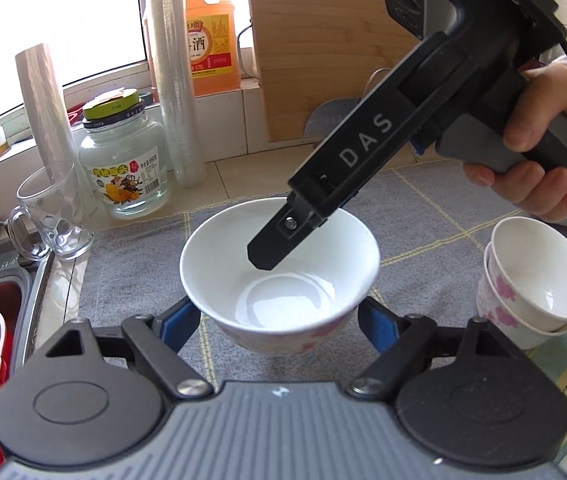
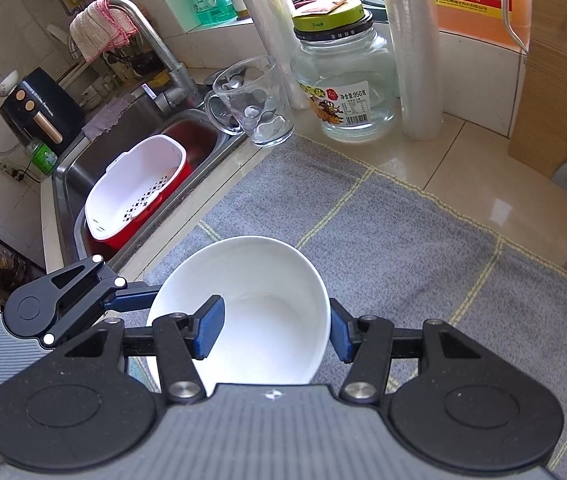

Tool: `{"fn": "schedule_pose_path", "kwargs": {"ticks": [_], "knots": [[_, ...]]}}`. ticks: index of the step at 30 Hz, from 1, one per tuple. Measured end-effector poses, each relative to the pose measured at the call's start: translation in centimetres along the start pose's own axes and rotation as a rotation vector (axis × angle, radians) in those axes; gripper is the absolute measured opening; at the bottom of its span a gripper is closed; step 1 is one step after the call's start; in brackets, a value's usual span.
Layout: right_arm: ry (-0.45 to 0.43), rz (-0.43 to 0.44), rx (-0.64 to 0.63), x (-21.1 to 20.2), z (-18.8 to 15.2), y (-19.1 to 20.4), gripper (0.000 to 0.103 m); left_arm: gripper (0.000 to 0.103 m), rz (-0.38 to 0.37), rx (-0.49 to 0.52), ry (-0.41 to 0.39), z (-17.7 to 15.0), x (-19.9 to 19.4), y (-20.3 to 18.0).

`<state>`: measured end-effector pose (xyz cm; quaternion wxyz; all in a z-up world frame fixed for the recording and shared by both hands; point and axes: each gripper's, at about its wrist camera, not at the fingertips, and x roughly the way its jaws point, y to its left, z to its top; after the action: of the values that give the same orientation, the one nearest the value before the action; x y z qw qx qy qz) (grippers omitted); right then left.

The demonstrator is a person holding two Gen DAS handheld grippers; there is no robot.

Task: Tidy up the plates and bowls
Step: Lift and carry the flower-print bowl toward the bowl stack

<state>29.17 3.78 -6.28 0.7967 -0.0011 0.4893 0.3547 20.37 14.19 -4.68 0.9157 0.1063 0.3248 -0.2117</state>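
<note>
A white bowl with pink flowers (image 1: pixel 279 272) sits on the grey mat (image 1: pixel 131 280). My left gripper (image 1: pixel 277 320) is open, its blue pads (image 1: pixel 175 326) on either side of the bowl's base. My right gripper (image 2: pixel 273 330) straddles the bowl's right wall (image 2: pixel 251 312): one pad (image 2: pixel 207 330) is inside the bowl, the other outside the rim. The jaws are still wide, not pressed on the wall. The right gripper shows from the left wrist view (image 1: pixel 279 240), one finger reaching into the bowl. Two stacked flowered bowls (image 1: pixel 535 284) stand at the right.
A glass mug (image 1: pixel 51 212), a glass jar (image 1: pixel 123 160), rolls of plastic cups (image 1: pixel 171 76), an orange bottle (image 1: pixel 211 40) and a wooden board (image 1: pixel 323 56) line the back. A sink with a white strainer basket (image 2: pixel 135 188) lies left of the mat.
</note>
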Motion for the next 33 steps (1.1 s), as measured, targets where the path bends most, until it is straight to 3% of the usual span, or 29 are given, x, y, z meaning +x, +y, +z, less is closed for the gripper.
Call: {"fn": "schedule_pose_path", "kwargs": {"ticks": [19,33], "knots": [[-0.035,-0.005,0.045,-5.6,-5.2,-0.1,0.061,0.085,-0.061,0.073,0.003,0.1,-3.3,-4.5],[-0.101,-0.047,0.079,-10.5,-7.9,-1.3,0.061,0.085,-0.107,0.145,-0.042,1.6,-4.1,-8.2]]}}
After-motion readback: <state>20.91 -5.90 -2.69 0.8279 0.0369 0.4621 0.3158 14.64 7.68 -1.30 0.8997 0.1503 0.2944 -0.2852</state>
